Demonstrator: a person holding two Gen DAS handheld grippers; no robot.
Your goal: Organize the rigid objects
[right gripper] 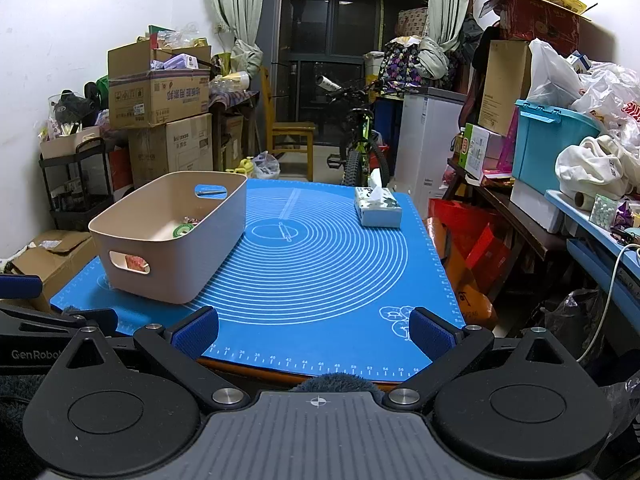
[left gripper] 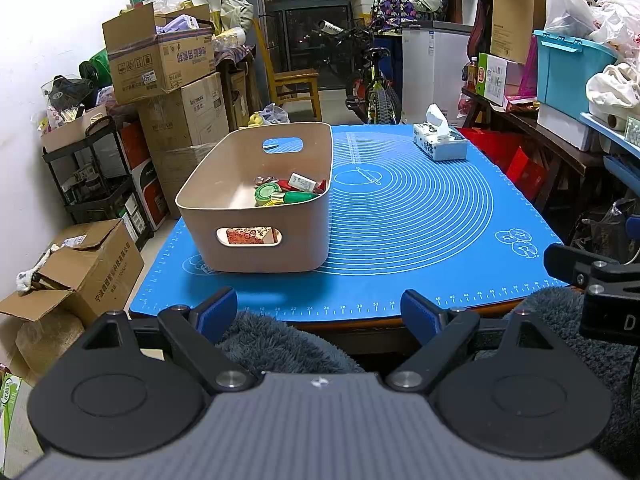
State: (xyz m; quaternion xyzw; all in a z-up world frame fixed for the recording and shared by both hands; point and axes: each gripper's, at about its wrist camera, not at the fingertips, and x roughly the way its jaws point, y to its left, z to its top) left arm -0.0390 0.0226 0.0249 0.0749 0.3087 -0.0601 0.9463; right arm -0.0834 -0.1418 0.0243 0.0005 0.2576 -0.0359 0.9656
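Cardboard boxes [left gripper: 160, 60] stacked far left beside table. Beige bin [left gripper: 256, 200] on left part of blue mat [left gripper: 400, 220], cut-out handles at near and far ends; small items [left gripper: 288, 192] piled at its right inner wall. Mat centre bare. Tissue box [left gripper: 440, 142] far right on mat, well apart from bin. Left gripper [left gripper: 318, 312] and right gripper [right gripper: 314, 334] at near edge, jaws apart, nothing between.

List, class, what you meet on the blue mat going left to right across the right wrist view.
Beige plastic bin with cut-out handles → white rolling-pin drawing at the centre of the mat's rings → patterned tissue box.
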